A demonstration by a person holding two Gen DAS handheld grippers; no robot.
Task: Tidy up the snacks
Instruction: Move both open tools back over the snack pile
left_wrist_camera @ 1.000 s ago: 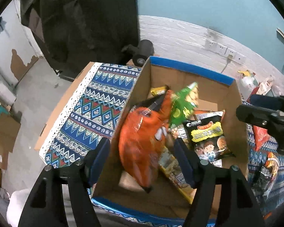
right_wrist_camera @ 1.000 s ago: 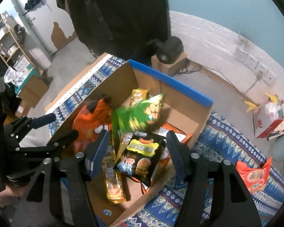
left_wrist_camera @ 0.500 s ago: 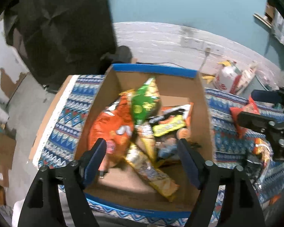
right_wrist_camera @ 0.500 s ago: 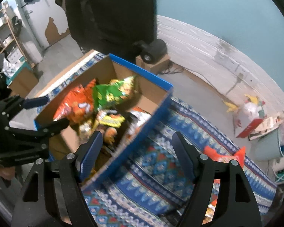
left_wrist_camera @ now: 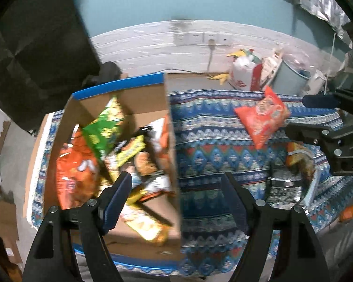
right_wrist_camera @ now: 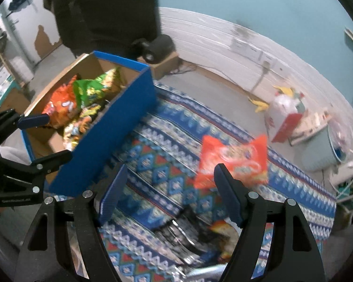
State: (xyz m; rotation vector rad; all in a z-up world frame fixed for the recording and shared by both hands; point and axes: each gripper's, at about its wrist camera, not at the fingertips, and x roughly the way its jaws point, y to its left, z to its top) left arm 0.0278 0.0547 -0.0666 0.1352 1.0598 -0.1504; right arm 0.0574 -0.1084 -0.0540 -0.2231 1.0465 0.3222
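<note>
Patterned cloth (right_wrist_camera: 167, 164) spreads across the surface; cardboard box (right_wrist_camera: 120, 117) of snacks sits at ten o'clock, red snack bag (right_wrist_camera: 233, 162) at one o'clock of the right gripper (right_wrist_camera: 169, 195), jaws wide, empty. Left gripper (left_wrist_camera: 176, 202) also gapes, holding nothing.

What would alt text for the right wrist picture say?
An open, empty right hand-held gripper hovers over a patterned cloth, near a red snack bag. To the left, a blue cardboard box holds several snack packets.
</note>
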